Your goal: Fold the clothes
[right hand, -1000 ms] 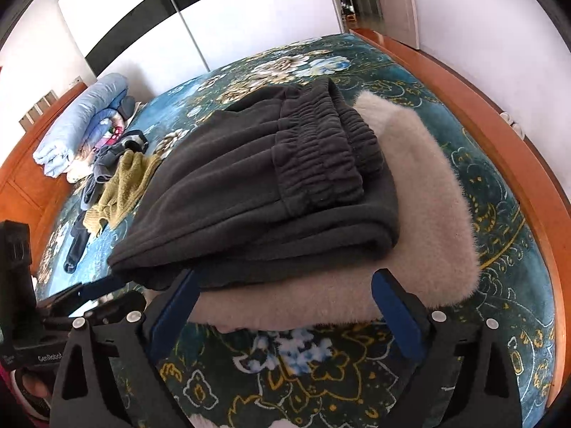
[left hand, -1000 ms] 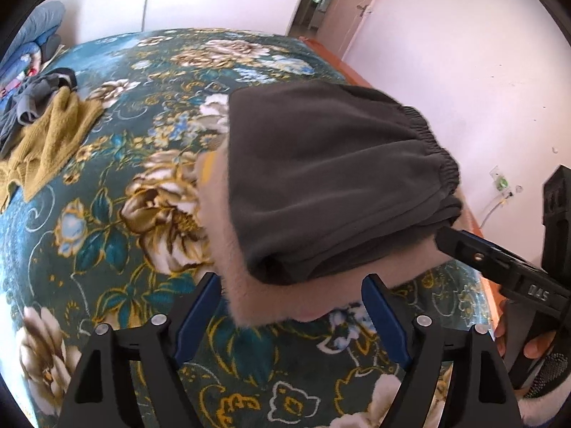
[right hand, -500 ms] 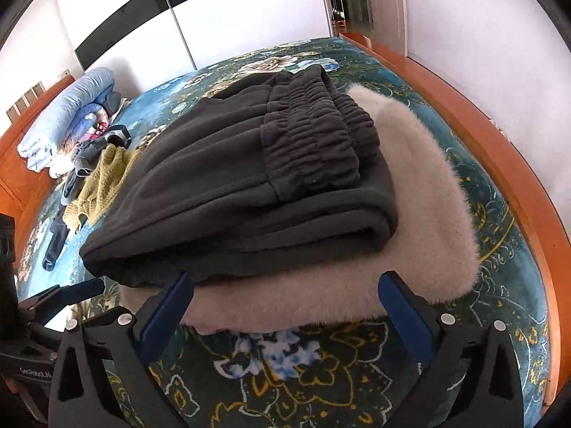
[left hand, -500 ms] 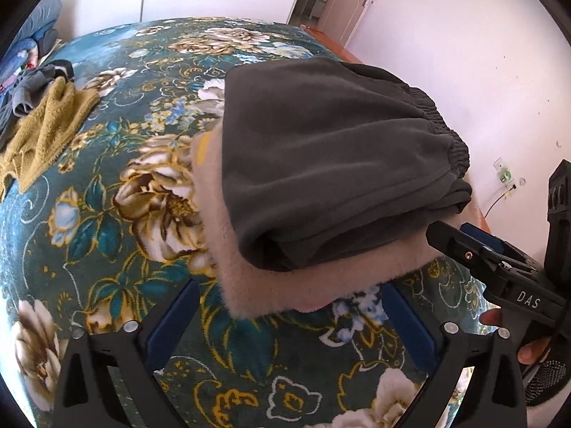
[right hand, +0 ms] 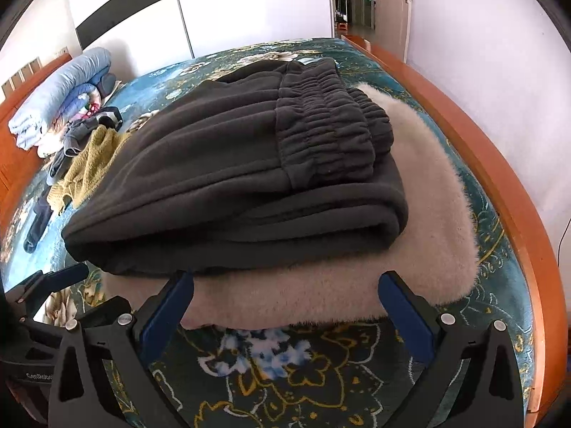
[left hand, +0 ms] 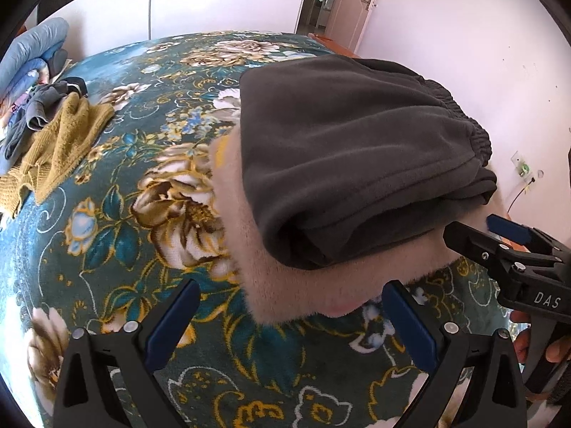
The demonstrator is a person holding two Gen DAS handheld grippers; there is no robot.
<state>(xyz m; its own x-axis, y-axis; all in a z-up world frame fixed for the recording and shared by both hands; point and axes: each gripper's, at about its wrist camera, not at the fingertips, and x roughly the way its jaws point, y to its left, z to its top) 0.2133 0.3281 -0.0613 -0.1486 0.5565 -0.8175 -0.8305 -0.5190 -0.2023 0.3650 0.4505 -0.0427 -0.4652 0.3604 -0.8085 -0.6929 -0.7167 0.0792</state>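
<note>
Two folded garments lie stacked on the bed [right hand: 460,135], close to its wooden right edge as the right wrist view shows it. The bottom one is a pale fluffy sweater [right hand: 421,214]; on it rests a folded pair of dark grey trousers [right hand: 228,164], with the gathered elastic waistband [right hand: 328,132] on top and turned toward the far end of the bed. The sweater sticks out past the trousers on the near side and on the side by the wooden edge. In the left wrist view the same stack shows with the trousers [left hand: 342,149] covering most of the sweater [left hand: 285,285], whose near corner hangs out toward the camera.

The left hand-held gripper [left hand: 289,324] stands wide open, its jaws having just been opening; nothing is between them but the bedspread [left hand: 117,214] and the near corner of the sweater, which neither blue pad presses. The right hand-held gripper [right hand: 285,303] is also wide open, with the near edge of the sweater lying between the blue fingers [right hand: 167,306] without being pinched. Each gripper shows at the side of the other's view, just beside the stack.

Toward the far left of the bed lies a crumpled mustard knit [left hand: 60,142], touching a heap of grey and dark clothes [left hand: 39,110]. Beyond them, against the headboard side, sits rolled blue bedding [right hand: 60,100]. An open door [right hand: 392,0] shows past the far end of the bed.
</note>
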